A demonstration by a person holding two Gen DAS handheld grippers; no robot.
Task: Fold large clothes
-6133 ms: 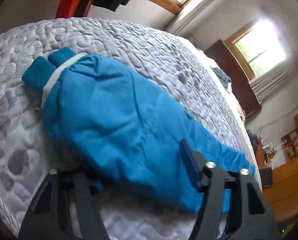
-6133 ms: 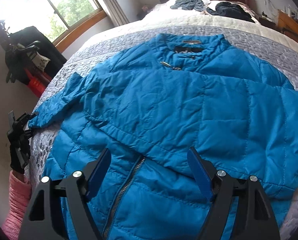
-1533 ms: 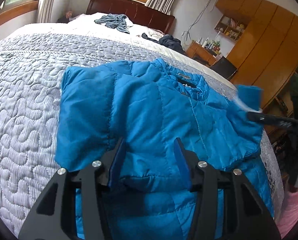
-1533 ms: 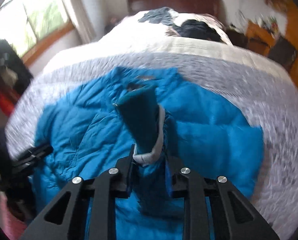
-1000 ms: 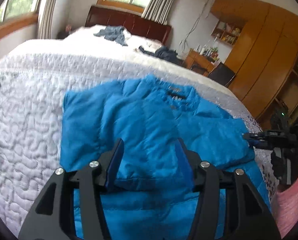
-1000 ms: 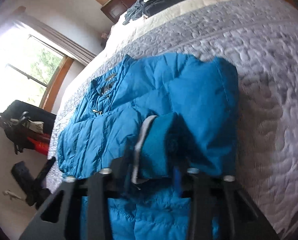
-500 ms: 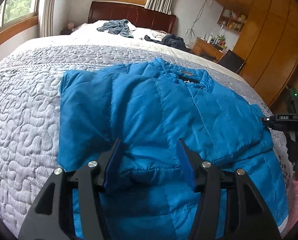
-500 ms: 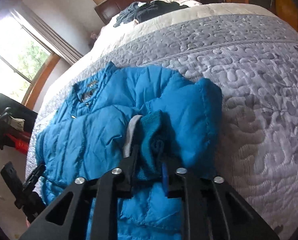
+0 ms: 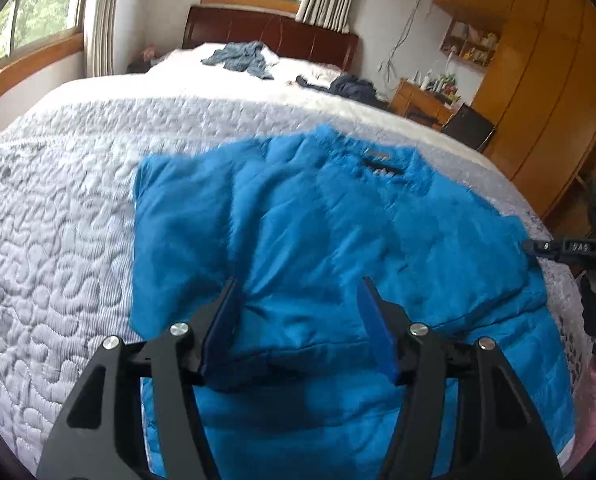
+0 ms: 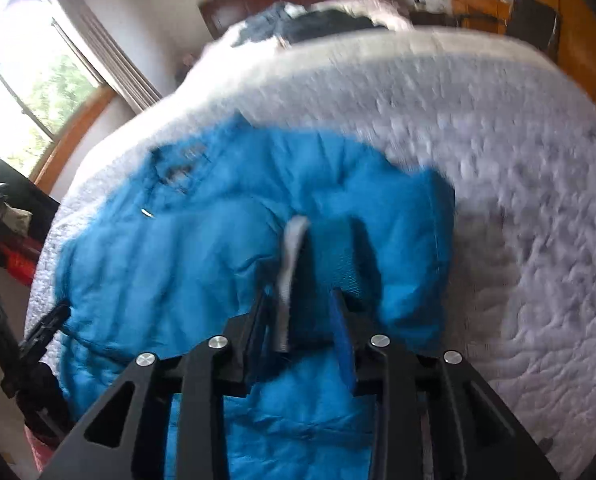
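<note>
Blue puffer jacket [image 9: 322,232] lies flat on the grey quilted bedspread [image 9: 58,208], collar end away from both cameras, sleeves folded in across the chest.

Left gripper [image 9: 298,304]: jaws spread wide, nothing between them. It hangs over the lower chest of the jacket; the folded sleeve's edge runs across just ahead of and under the fingertips. Whether the tips touch the fabric cannot be told. The jacket fills the space ahead of the jaws, hem passing below them. Out to the right of these jaws, at the jacket's side edge, the right gripper [image 9: 570,248] shows as a black bar.

Right gripper [image 10: 302,308]: jaws narrowed onto the knit sleeve cuff [image 10: 334,256]; the cuff with its pale lining edge [image 10: 294,252] stands up between the fingers. Frame is motion-blurred, so contact detail is soft. The sleeve bulk sits just ahead and right of the jaws, the collar [image 10: 178,164] farther ahead to the left. The left gripper shows at the far left edge of that view, by the jacket's side.

Dark clothes [image 9: 350,86] lie near the headboard [image 9: 266,36], well beyond both jaws.
</note>
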